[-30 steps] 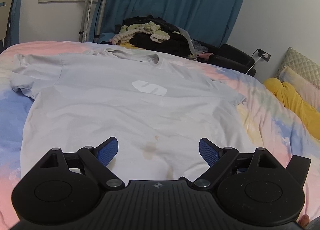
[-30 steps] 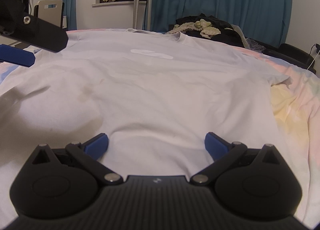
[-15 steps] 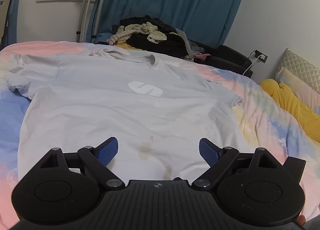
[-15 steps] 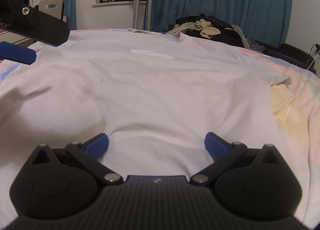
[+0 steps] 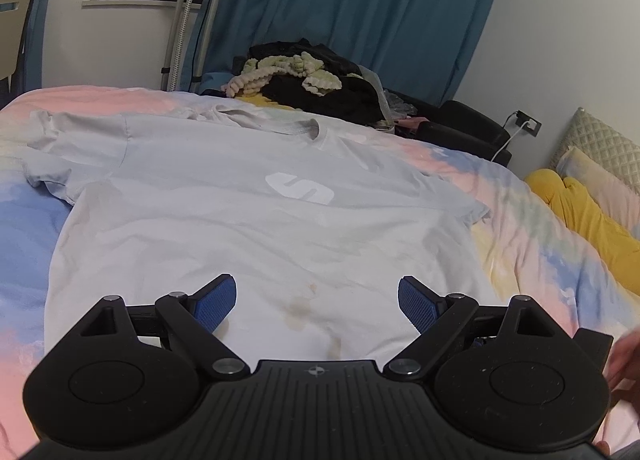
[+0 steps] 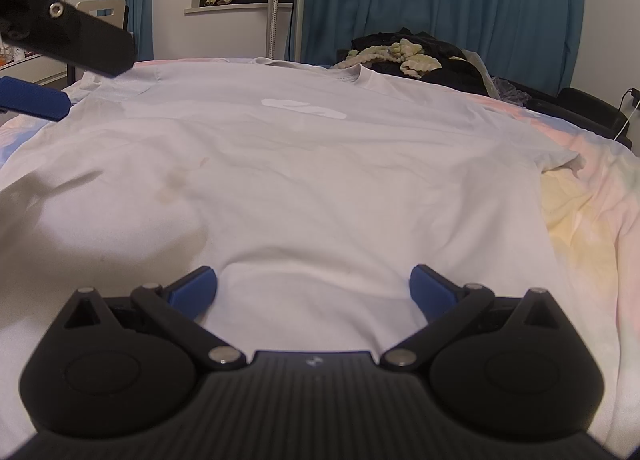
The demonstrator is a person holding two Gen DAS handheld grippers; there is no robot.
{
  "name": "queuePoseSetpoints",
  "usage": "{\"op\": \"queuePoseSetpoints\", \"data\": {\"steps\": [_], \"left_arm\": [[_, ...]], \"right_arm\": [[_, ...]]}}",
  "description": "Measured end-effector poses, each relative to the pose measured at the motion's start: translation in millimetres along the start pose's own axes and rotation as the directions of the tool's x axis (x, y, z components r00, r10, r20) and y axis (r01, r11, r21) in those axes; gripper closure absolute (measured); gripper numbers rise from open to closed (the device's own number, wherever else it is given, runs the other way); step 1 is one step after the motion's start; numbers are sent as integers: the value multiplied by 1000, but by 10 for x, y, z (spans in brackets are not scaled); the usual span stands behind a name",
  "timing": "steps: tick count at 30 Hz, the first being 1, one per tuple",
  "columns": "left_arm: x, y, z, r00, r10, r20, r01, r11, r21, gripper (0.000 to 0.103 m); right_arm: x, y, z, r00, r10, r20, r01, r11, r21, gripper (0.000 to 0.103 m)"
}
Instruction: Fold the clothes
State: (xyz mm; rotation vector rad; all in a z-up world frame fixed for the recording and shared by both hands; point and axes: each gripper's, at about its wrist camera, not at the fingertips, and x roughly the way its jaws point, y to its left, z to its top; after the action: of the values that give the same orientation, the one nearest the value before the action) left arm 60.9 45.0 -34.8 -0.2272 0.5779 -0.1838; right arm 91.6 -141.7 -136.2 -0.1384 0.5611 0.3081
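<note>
My left gripper (image 5: 316,306) and right gripper (image 6: 312,292) both hover with jaws spread wide, gripping nothing, above the near hem of a white T-shirt (image 5: 256,227). It lies flat, front up, on the pastel bedspread (image 5: 528,227), brownish stains (image 5: 298,310) near the hem. Farther up its chest is a white logo (image 5: 300,187) like an S. Beyond the collar sits a heap of dark clothes (image 5: 316,79).

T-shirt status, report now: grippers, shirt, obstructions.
Left gripper open, right gripper open, both empty over the hem. T-shirt spread flat on bedspread, unfolded, brown stains near hem. Nothing on the shirt.
</note>
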Motion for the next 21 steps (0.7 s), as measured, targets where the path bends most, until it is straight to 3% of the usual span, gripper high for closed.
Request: {"op": "queuePoseSetpoints", "data": {"steps": [9,21], "left_arm": [[-110,123,59,999,21,35,-20,999,-43,13],[-282,206,95,995,83,49,-82,996,-33,12]], "right_arm": [[5,13,16,1000,-8,-4,8,1000,-9,0],[47,25,25,1000,-14,-14,14,1000,-27,0]]}}
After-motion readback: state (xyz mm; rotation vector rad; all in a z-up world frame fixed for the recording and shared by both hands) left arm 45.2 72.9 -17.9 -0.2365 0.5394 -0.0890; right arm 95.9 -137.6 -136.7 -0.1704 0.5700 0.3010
